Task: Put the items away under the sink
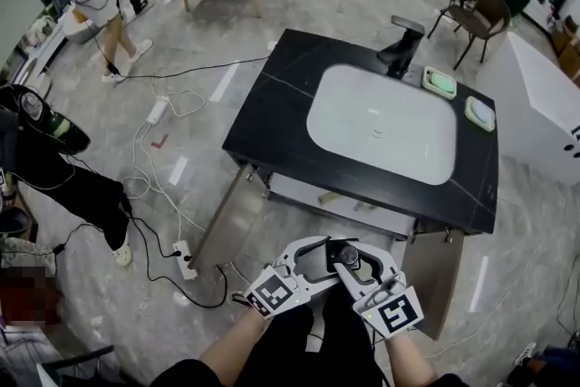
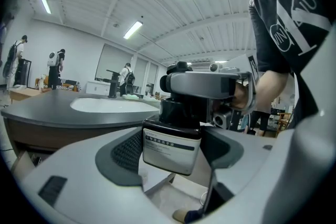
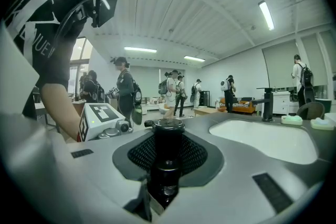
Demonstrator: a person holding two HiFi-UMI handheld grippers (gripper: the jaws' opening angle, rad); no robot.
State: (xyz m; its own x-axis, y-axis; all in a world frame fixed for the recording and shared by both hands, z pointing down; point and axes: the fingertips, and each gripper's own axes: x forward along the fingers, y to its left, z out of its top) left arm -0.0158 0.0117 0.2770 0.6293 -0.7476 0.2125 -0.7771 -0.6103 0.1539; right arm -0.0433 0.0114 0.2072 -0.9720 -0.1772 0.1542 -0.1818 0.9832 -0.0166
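Below the near edge of the worktop [image 1: 272, 104], in front of the person's knees, both grippers meet on one dark bottle [image 2: 170, 147] with a white label. The left gripper [image 1: 306, 266] has its jaws clamped on the labelled body. The right gripper [image 1: 361, 272] has its jaws closed round the neck, just under the cap, and the bottle stands roughly upright between the two. From where I stand the job looks barely begun. The two cupboard doors [image 1: 227, 227] under the white basin [image 1: 381, 122] hang open, so the way in is ready, but the bottle is out in the air, near the opening and not yet inside it. I cannot tell what already sits in the cupboard. Two pale green dishes [image 1: 439, 83] lie along the far right edge of the worktop, beside the black tap [image 1: 401, 45], and may also need stowing.
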